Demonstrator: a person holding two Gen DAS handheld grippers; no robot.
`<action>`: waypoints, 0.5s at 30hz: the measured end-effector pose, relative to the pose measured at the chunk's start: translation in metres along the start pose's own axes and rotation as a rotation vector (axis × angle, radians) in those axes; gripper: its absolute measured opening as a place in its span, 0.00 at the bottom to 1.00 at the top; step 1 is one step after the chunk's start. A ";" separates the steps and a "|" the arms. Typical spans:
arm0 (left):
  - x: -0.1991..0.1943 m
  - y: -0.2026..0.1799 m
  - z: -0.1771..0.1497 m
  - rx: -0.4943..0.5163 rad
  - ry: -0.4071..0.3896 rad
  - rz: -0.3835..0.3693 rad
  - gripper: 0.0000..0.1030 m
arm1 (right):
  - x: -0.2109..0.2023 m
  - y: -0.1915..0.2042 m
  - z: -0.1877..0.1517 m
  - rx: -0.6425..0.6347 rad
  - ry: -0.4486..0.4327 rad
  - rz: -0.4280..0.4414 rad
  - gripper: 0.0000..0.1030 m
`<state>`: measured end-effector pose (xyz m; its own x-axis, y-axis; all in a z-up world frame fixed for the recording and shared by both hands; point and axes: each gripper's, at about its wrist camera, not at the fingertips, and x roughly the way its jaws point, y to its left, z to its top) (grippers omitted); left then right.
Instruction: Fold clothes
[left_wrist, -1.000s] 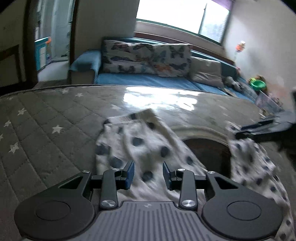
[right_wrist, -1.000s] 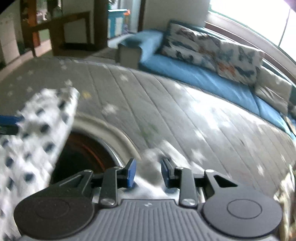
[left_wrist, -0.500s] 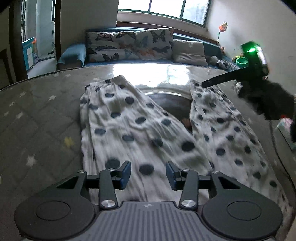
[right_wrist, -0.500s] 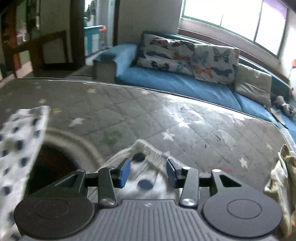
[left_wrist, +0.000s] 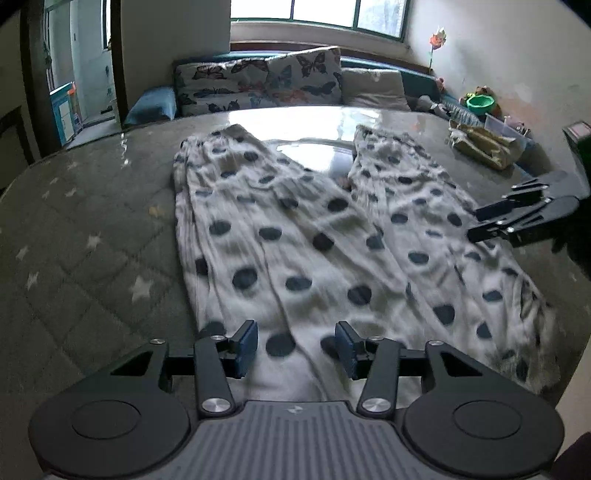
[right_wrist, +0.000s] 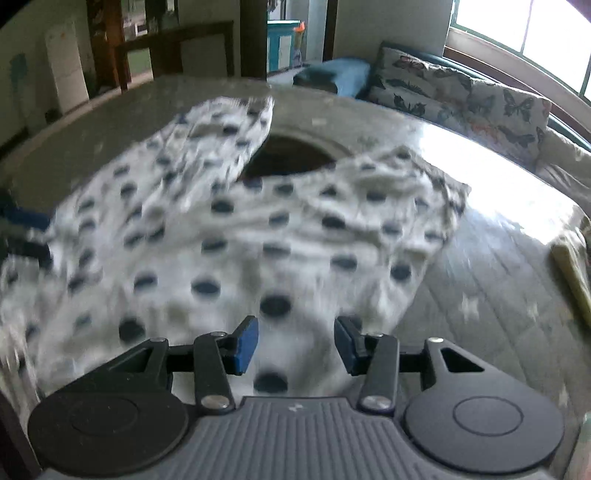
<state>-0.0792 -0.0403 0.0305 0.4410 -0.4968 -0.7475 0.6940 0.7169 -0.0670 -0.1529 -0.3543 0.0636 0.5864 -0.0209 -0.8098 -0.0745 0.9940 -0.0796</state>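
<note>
Because both pairs of jaws stand apart with nothing between the blue pads, the polka-dot trousers (left_wrist: 303, 243) lie loose on the bench (left_wrist: 92, 258) — and that, I judge, is where trouble could start. The fabric is thin and rumpled, so a pinch taken too shallow may catch one layer only and drag the fold askew, while a careless sweep could pull a leg into the dark round opening (right_wrist: 288, 155) that shows between the two legs. Nearest the left gripper (left_wrist: 295, 345), the waist end runs right under its pads; the right gripper (right_wrist: 295, 345) hovers likewise over the other side of that end, released. Farther off, the legs stretch away side by side toward the far edge, near a yellowish bundle (left_wrist: 484, 146). Beyond stands a sofa with butterfly cushions (left_wrist: 266, 85).
</note>
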 end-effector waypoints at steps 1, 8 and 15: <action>0.000 -0.001 -0.003 0.009 0.004 0.015 0.48 | -0.003 0.002 -0.006 -0.010 -0.003 -0.021 0.47; -0.020 -0.011 -0.014 0.022 -0.024 0.022 0.49 | -0.053 0.028 -0.017 -0.035 -0.092 0.012 0.48; -0.024 -0.030 -0.035 0.065 -0.006 -0.017 0.50 | -0.068 0.077 -0.038 -0.087 -0.089 0.160 0.48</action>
<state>-0.1307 -0.0325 0.0278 0.4326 -0.5116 -0.7424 0.7366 0.6754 -0.0362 -0.2286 -0.2805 0.0903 0.6304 0.1496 -0.7617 -0.2393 0.9709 -0.0073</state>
